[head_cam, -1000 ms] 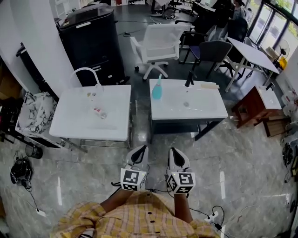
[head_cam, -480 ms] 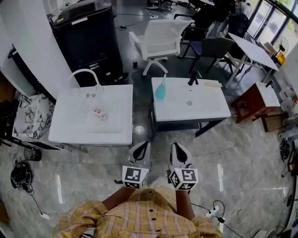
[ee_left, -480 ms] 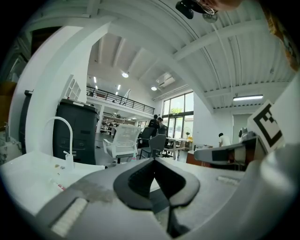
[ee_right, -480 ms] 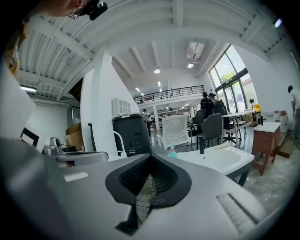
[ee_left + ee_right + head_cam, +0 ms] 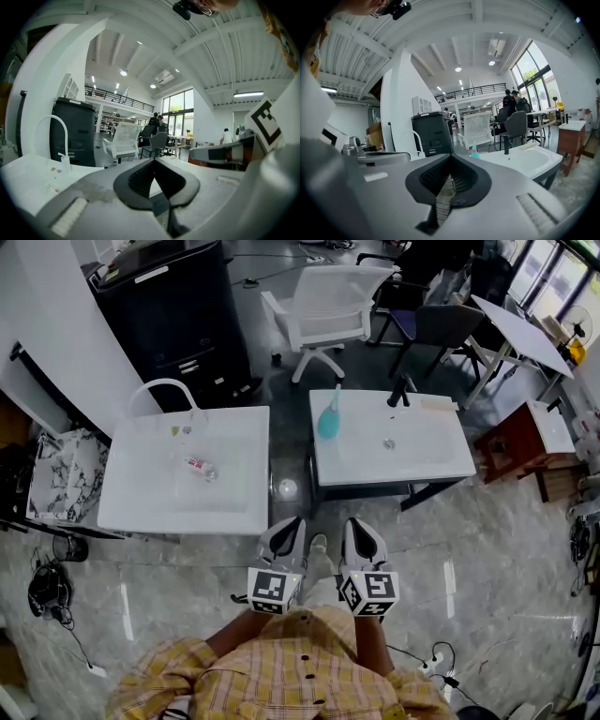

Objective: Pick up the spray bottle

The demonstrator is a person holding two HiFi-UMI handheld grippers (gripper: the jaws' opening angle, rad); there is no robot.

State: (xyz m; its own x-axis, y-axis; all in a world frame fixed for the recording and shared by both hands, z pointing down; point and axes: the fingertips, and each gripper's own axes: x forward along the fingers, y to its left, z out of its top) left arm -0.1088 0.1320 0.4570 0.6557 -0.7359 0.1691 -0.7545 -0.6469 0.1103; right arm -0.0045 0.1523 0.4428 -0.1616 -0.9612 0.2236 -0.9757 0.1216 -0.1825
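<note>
A teal spray bottle (image 5: 327,418) stands upright at the far left corner of the right-hand white basin table (image 5: 436,463); in the right gripper view the spray bottle (image 5: 474,151) is small, just above the jaws. Both grippers are held side by side over the grey floor, short of the gap between the two tables and well away from the bottle. My left gripper (image 5: 285,534) is shut with nothing in it. My right gripper (image 5: 360,536) is also shut and empty. Each points forward and nearly level.
The left white basin table (image 5: 141,507) carries an arched white faucet (image 5: 167,387) and a small bottle (image 5: 199,466) lying down. A black faucet (image 5: 401,393) is on the right table. Behind stand a black cabinet (image 5: 173,315), a white chair (image 5: 328,301) and a wooden side table (image 5: 525,439).
Both grippers have moved forward across the floor toward the two tables, which now sit lower and closer in the head view. Both stay shut and empty.
</note>
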